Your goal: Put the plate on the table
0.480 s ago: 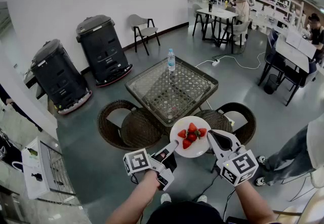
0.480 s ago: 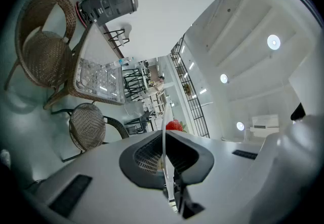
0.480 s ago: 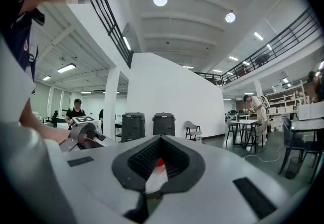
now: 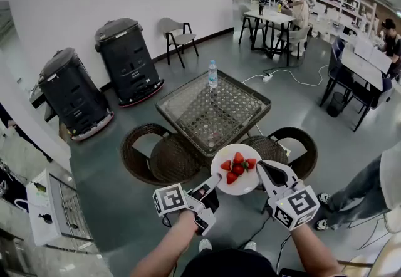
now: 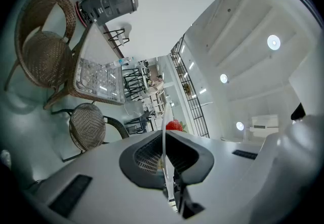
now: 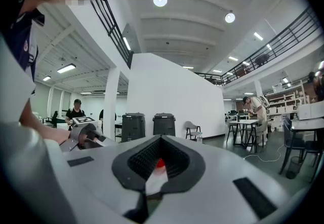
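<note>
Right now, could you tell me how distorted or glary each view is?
Head view: sharp, evenly lit, fisheye curving the room edges. Left gripper view: heavily warped and tilted, ceiling lights glaring. Right gripper view: dark corners, plate between the jaws blurred.

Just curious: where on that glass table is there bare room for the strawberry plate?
Nearly all the glass table is bare; only the water bottle stands at its far corner. Wicker chairs crowd its near sides, near the plate.
</note>
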Demonstrator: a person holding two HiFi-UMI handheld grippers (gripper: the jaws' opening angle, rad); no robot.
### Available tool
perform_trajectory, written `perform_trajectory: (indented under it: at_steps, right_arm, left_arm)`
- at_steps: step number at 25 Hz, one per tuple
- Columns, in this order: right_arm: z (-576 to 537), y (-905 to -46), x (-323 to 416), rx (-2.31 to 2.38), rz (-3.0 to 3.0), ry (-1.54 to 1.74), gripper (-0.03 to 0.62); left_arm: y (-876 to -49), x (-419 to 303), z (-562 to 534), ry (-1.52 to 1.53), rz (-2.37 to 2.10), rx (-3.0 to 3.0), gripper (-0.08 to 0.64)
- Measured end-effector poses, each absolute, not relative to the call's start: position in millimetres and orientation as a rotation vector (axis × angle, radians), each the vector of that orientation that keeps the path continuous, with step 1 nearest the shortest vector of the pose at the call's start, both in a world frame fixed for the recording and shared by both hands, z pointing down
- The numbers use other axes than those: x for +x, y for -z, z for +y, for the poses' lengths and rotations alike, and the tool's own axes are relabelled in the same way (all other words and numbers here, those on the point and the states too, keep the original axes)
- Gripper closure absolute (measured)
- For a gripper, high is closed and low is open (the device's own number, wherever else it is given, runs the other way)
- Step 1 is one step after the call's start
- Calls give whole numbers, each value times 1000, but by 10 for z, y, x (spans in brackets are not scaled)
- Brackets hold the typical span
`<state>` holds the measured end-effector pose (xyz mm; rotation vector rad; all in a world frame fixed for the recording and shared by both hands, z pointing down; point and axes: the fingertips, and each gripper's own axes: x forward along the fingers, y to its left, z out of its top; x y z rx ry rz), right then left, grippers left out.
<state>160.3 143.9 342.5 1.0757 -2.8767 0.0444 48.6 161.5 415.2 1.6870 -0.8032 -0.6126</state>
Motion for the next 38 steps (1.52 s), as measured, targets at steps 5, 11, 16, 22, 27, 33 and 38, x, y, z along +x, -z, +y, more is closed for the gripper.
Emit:
perform_trajectory:
  at_steps: [5, 11, 16, 22, 27, 33, 38]
  right_arm:
    - [1430, -3428, 1583, 1079, -2877, -51, 589]
    - [1459, -3436, 1489, 1097, -2871, -49, 589]
    - [1450, -3436, 1360, 1130, -2857, -53, 589]
    - [1408, -3461, 1088, 1178, -2816, -28, 589]
    - [1313, -3373, 907, 1211, -2794, 0, 589]
    - [1022, -3399, 757, 1233, -2802, -28, 589]
    - [687, -3490, 604, 1197, -2815, -48, 589]
  left_arm:
    - [-4149, 461, 1614, 609, -801, 1686, 543]
    - [-4185, 356, 1647, 603, -793, 1692, 543]
    - [-4203, 201, 1625, 592, -778, 1691, 543]
    - [-4227, -92, 1550, 567, -750, 1709, 543]
    - [-4215, -297, 1465, 555, -732, 1708, 543]
    - [-4257, -498, 1217, 565, -734, 1682, 543]
    - [-4331, -661, 879, 565, -759, 1678, 543]
